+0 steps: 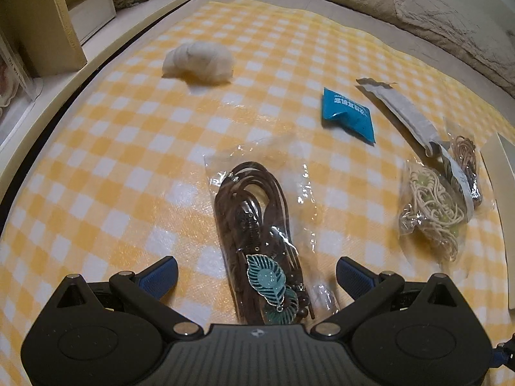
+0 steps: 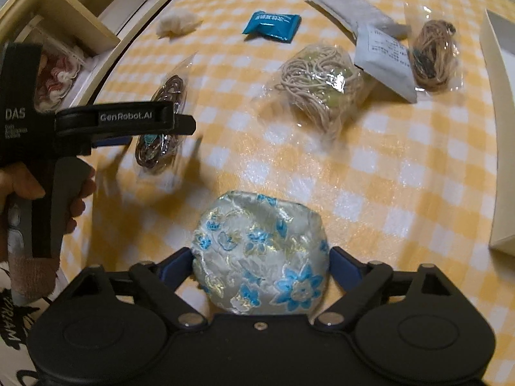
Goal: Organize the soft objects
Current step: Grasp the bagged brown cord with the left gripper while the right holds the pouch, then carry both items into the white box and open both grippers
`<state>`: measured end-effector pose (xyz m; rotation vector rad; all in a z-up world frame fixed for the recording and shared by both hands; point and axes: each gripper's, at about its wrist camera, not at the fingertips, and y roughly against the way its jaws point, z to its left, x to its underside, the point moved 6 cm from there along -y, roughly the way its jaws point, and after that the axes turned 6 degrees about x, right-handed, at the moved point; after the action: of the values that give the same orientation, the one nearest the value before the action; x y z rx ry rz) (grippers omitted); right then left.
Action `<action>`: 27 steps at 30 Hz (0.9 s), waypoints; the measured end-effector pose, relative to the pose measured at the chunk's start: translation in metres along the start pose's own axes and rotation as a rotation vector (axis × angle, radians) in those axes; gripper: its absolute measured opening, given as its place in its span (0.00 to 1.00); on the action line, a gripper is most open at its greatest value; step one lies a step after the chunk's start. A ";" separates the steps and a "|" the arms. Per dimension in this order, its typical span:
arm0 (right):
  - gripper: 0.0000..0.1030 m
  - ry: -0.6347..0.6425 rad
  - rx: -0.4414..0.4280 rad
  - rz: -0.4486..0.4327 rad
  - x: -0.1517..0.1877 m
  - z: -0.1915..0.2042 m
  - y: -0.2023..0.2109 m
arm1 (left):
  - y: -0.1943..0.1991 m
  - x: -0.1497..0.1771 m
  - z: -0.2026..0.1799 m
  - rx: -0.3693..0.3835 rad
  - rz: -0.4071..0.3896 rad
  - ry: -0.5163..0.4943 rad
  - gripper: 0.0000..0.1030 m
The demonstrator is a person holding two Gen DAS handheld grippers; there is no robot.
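1. Left tool [image 1: 257, 271] spread wide, holding nothing; the bagged brown cord bundle [image 1: 257, 225] lies right between its blue pads [image 1: 161, 275], near end with the teal leaf charm [image 1: 266, 281] reaching back under the tool body.
2. Key relation: bundle's long axis runs straight away from the left tool, along the fingers rather than across them, so the fingers would close across its narrow width. Looks ready to pinch with little re-aiming.
3. Right tool [image 2: 260, 262] clamped on the silver-blue floral pouch [image 2: 260, 254], pads pressing both its sides; whether it is lifted off the yellow checked cloth [image 2: 402, 193] I cannot tell.
4. Left tool is nearer the brown bundle; right is occupied.
5. Other soft items farther out: white fluffy wad [image 1: 198, 61], teal packet [image 1: 347, 114], beige cord bag [image 1: 429, 206], grey pouch [image 1: 402, 109], small tan cord bag [image 1: 466, 164].
6. Risk: slippery plastic bag may slide instead of the cords getting gripped.
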<state>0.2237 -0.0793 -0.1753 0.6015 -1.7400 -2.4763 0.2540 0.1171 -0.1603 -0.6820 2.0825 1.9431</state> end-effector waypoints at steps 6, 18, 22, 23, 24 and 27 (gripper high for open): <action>0.68 0.035 0.019 -0.005 0.000 0.005 0.004 | 0.004 0.001 -0.004 -0.015 -0.036 -0.051 0.77; 0.64 0.039 0.029 -0.117 -0.010 -0.003 0.037 | 0.026 -0.009 -0.021 0.043 -0.111 -0.103 0.43; 0.64 0.022 0.041 -0.185 -0.018 -0.011 0.057 | 0.044 -0.018 -0.039 0.073 -0.181 -0.124 0.43; 0.64 0.019 0.045 -0.206 -0.020 -0.013 0.063 | 0.048 -0.021 -0.043 0.081 -0.196 -0.127 0.43; 0.64 0.014 0.047 -0.222 -0.022 -0.015 0.068 | 0.053 -0.023 -0.048 0.092 -0.212 -0.128 0.43; 0.64 -0.014 0.049 -0.276 -0.029 -0.025 0.086 | 0.066 -0.030 -0.064 0.116 -0.258 -0.140 0.43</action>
<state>0.2437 -0.1249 -0.0961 0.8861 -1.8402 -2.6235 0.2593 0.0610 -0.0815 -0.7270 1.9013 1.6668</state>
